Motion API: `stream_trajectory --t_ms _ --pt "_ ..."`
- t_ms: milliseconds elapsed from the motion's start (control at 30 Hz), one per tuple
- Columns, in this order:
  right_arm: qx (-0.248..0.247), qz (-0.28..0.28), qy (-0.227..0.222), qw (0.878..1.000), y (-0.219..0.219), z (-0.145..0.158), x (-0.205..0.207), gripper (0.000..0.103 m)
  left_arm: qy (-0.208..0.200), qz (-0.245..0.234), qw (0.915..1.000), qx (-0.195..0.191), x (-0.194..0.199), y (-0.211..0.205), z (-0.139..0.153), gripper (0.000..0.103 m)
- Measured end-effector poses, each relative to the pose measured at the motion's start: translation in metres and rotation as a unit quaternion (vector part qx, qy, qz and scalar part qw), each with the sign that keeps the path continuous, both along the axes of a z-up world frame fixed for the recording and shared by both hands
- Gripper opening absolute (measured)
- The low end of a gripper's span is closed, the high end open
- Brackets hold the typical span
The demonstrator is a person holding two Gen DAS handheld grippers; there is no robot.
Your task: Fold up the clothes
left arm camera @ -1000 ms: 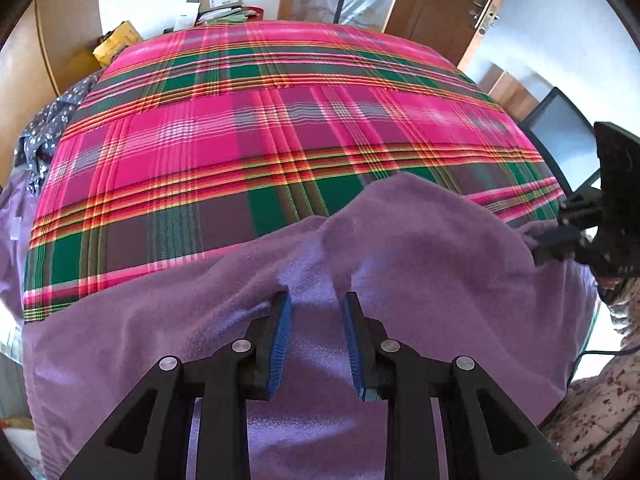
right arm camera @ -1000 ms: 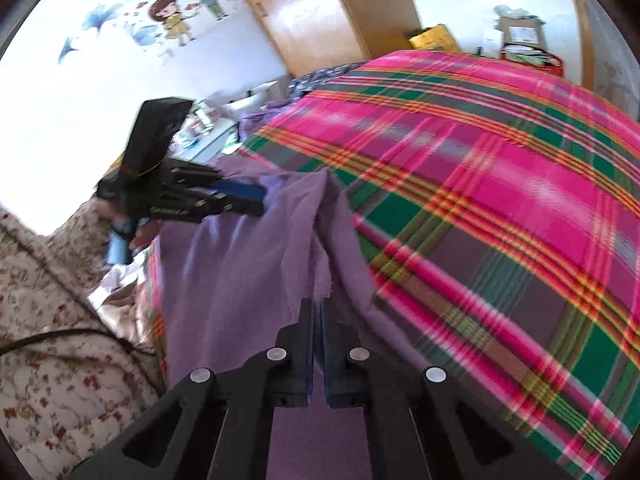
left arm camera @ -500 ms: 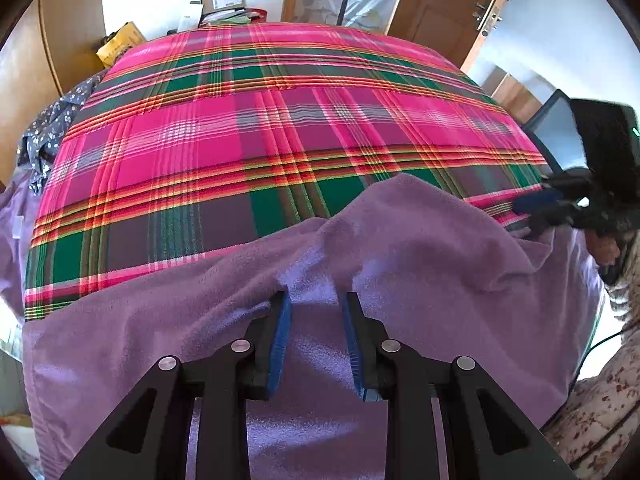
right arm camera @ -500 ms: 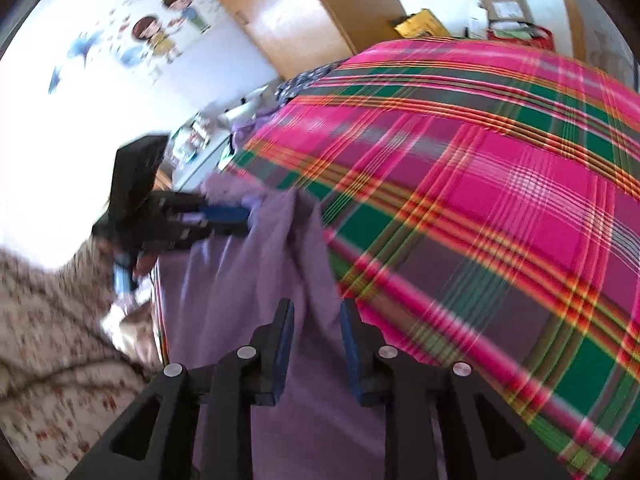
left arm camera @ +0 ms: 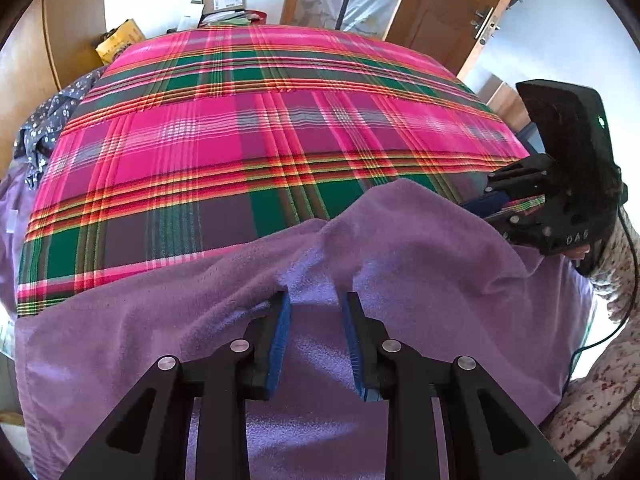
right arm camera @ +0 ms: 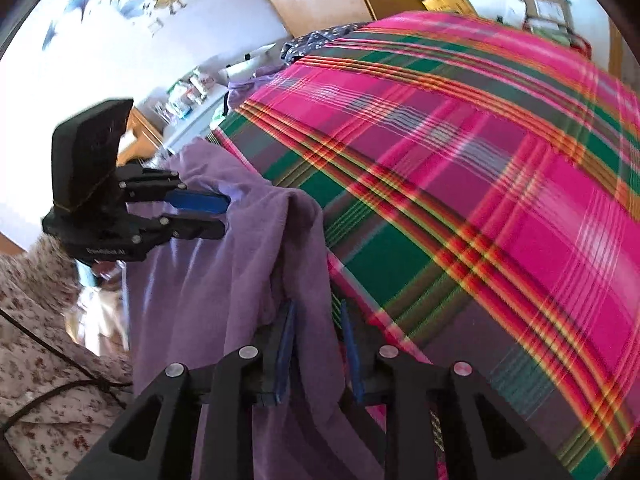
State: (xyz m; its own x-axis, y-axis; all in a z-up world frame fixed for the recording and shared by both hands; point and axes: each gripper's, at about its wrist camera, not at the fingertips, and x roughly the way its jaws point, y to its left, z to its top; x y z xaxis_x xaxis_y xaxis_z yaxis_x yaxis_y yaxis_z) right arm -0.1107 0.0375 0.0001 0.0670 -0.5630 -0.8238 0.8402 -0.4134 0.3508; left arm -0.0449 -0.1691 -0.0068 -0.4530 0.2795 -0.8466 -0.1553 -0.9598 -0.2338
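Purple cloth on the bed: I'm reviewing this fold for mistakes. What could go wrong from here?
1. The right gripper has just been opening its jaws, with the purple cloth between them unpinched; the raised fold there may slump out of line.
2. The left gripper also stands open, so nothing holds the cloth; the part draped over the bed's edge could drag it off the plaid cover.
3. A ridge runs across the cloth; folding now may trap creases.

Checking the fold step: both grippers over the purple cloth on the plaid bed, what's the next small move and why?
Probably close the right gripper on the ridge of purple cloth between its pads. Its jaws have just been opening and now stand apart, with the cloth's edge running up between them, unpinched. The left gripper is also open over the cloth, so nothing is held for a fold across the plaid bed.
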Motion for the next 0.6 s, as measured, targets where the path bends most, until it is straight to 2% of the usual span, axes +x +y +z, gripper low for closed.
stream_trajectory --t_ms 67,133,200,333,400,500,600 --pt "0.015 0.006 0.035 0.999 -0.002 0.002 0.007 0.018 0.0 0.0 1.0 0.002 0.0 -0.001 0.0 0.028" --pt "0.022 0.012 0.052 0.998 -0.005 0.002 0.012 0.005 0.001 0.0 1.0 0.005 0.001 -0.002 0.001 0.028" --pt "0.019 0.014 0.054 0.998 -0.004 0.003 0.013 0.004 0.001 0.001 1.0 0.007 0.002 -0.003 0.001 0.028" --pt "0.027 -0.013 0.101 0.994 -0.003 0.008 0.006 0.003 0.002 0.004 0.9999 0.012 0.003 -0.005 0.001 0.028" --pt "0.024 -0.029 0.088 0.995 0.0 0.007 -0.003 0.003 0.003 0.005 0.9999 0.012 0.004 -0.005 0.002 0.028" --pt "0.031 -0.024 0.1 0.994 -0.003 0.004 -0.001 0.003 0.003 0.005 0.9999 0.012 0.005 -0.004 0.002 0.029" --pt "0.03 -0.027 0.087 0.995 0.001 0.005 -0.006 0.006 0.002 0.006 0.9999 0.012 0.004 -0.003 0.002 0.029"
